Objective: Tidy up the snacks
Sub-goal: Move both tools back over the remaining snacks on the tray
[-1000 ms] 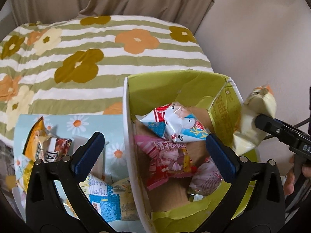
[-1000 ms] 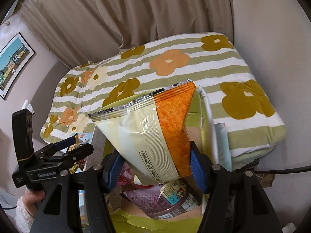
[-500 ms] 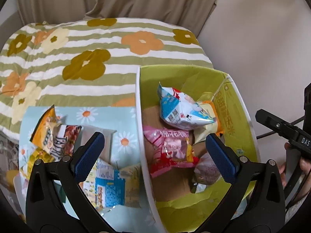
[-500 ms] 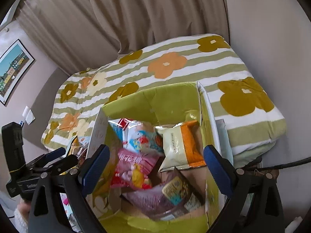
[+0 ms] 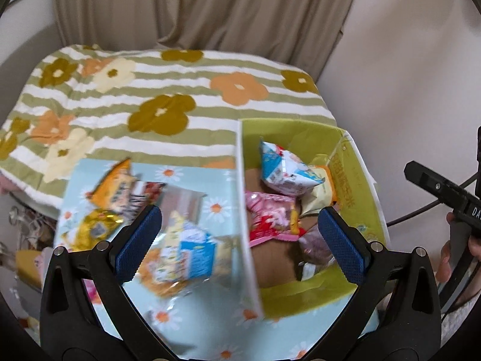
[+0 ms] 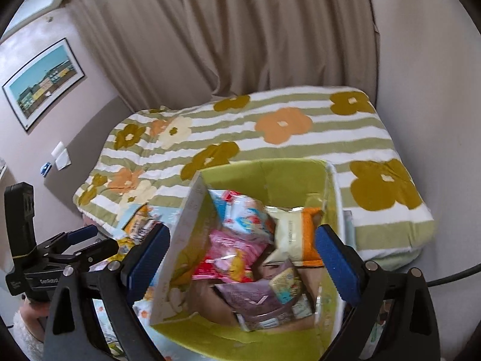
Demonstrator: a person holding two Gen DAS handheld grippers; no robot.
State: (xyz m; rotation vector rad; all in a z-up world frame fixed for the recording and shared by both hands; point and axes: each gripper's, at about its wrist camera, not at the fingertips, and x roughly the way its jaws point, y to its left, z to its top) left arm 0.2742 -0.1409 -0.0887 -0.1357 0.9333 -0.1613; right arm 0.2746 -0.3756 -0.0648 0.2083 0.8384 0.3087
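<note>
A green cardboard box (image 5: pixel 303 132) (image 6: pixel 270 174) holds several snack packets: a cream and orange bag (image 6: pixel 296 237) (image 5: pixel 323 191), a blue and white packet (image 5: pixel 285 170) (image 6: pixel 243 213), a pink packet (image 5: pixel 270 216) (image 6: pixel 231 255) and a purple one (image 6: pixel 255 300). My left gripper (image 5: pixel 240 243) is open and empty, above the box's left wall. My right gripper (image 6: pixel 240 261) is open and empty above the box. Loose packets lie on the daisy mat (image 5: pixel 216 186) left of the box: a blue and white one (image 5: pixel 186 255), an orange one (image 5: pixel 112 188) and a gold one (image 5: pixel 93 230).
A striped floral blanket (image 5: pixel 150 96) (image 6: pixel 300 138) covers the bed behind the box. Curtains (image 6: pixel 225 30) hang beyond it, with a wall to the right. The right gripper's body (image 5: pixel 445 198) is at the right edge of the left wrist view.
My right gripper opened and let the cream and orange bag drop into the box, then drew back. My left gripper shifted left, bringing more of the mat and loose packets into view.
</note>
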